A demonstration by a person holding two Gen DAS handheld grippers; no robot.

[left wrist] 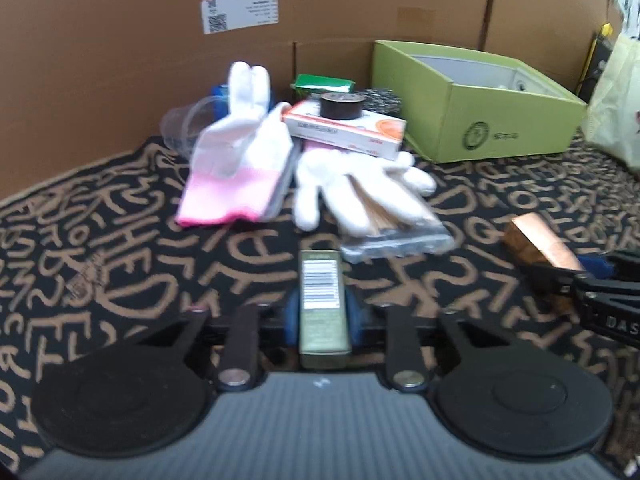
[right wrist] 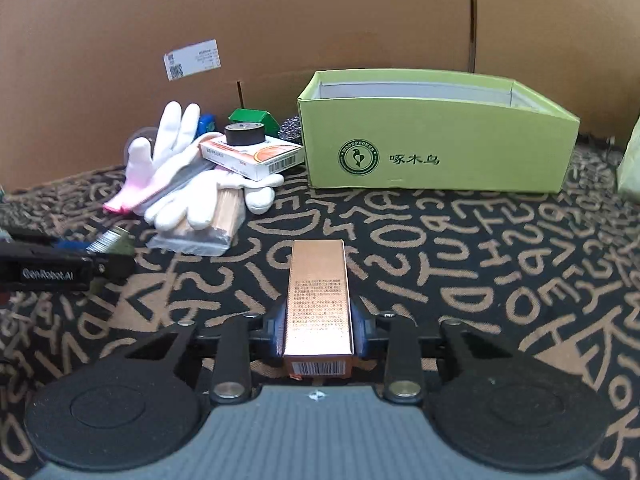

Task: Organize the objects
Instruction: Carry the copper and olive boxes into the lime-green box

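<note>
Beside the open lime-green cardboard box (right wrist: 436,148), which stands against a brown cardboard wall (right wrist: 280,20) on a black carpet patterned with tan letters (right wrist: 460,248), both grippers carry small cartons. In the left wrist view, the left gripper (left wrist: 323,312) has its blue-padded fingers (left wrist: 291,314) pressed narrowly against the sides of a slim olive-green carton with a white barcode label (left wrist: 322,308), which juts forward between them above the carpet. In the right wrist view, the right gripper (right wrist: 319,330) clamps a copper-coloured rectangular carton with fine printed text (right wrist: 319,300) in the same manner, its pads flush against the carton's sides and a barcode on the near end. To the left of the green box lies a pile: a white glove with a pink cuff (right wrist: 160,160), a plain white glove (right wrist: 200,200) draped over a clear bag of wooden sticks (right wrist: 216,228), and an orange-and-white flat box (right wrist: 256,156) bearing a black roll of tape (right wrist: 244,134). Behind that pile, still left of the green box, sit a small dark-green packet (right wrist: 254,117) and a steel scouring ball (right wrist: 290,126).
</note>
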